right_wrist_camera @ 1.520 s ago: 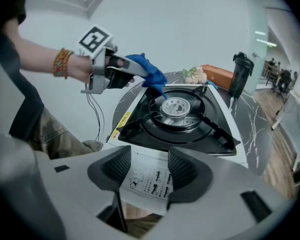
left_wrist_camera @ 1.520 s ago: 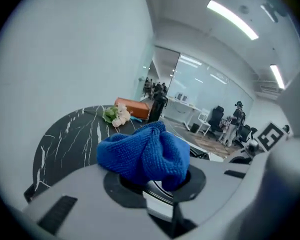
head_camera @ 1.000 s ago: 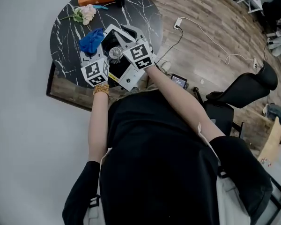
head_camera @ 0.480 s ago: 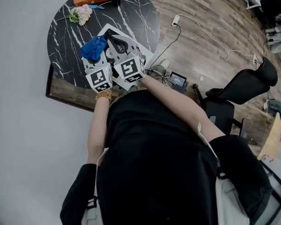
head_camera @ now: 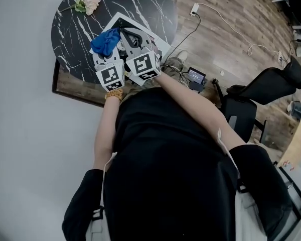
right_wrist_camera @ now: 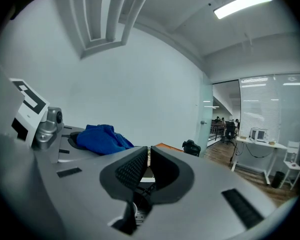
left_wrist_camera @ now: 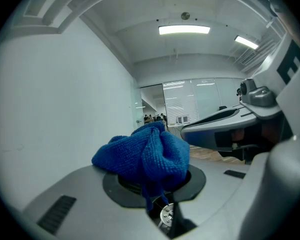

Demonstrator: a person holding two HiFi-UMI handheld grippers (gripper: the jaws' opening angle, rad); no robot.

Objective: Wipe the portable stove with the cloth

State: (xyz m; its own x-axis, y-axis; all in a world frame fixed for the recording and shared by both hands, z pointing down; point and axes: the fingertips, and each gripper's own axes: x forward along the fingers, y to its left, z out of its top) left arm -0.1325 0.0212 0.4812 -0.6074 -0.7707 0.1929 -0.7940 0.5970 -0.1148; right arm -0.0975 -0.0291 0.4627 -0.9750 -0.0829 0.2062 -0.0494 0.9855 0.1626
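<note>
My left gripper [left_wrist_camera: 151,180] has its jaws clamped on the blue cloth [left_wrist_camera: 142,156]. The cloth bunches up out of the dark pads in a loose lump, with one fold hanging down between them. My right gripper [right_wrist_camera: 148,165] has its jaws pressed together with nothing between them; only a thin slit shows between the ribbed pads.

From the head view, both grippers sit side by side over the near edge of the round black table [head_camera: 75,31], their marker cubes almost touching, the left one to the left. The stove [head_camera: 156,42] lies flat on the table, a pale square body with a dark burner ring in its middle. The cloth is over the stove's left part, just beside the ring; I cannot tell whether it touches the surface. My right gripper reaches over the near part of the stove, next to the cloth.

A small bunch of flowers [head_camera: 88,3] lies at the far rim of the table, well apart from the stove.
</note>
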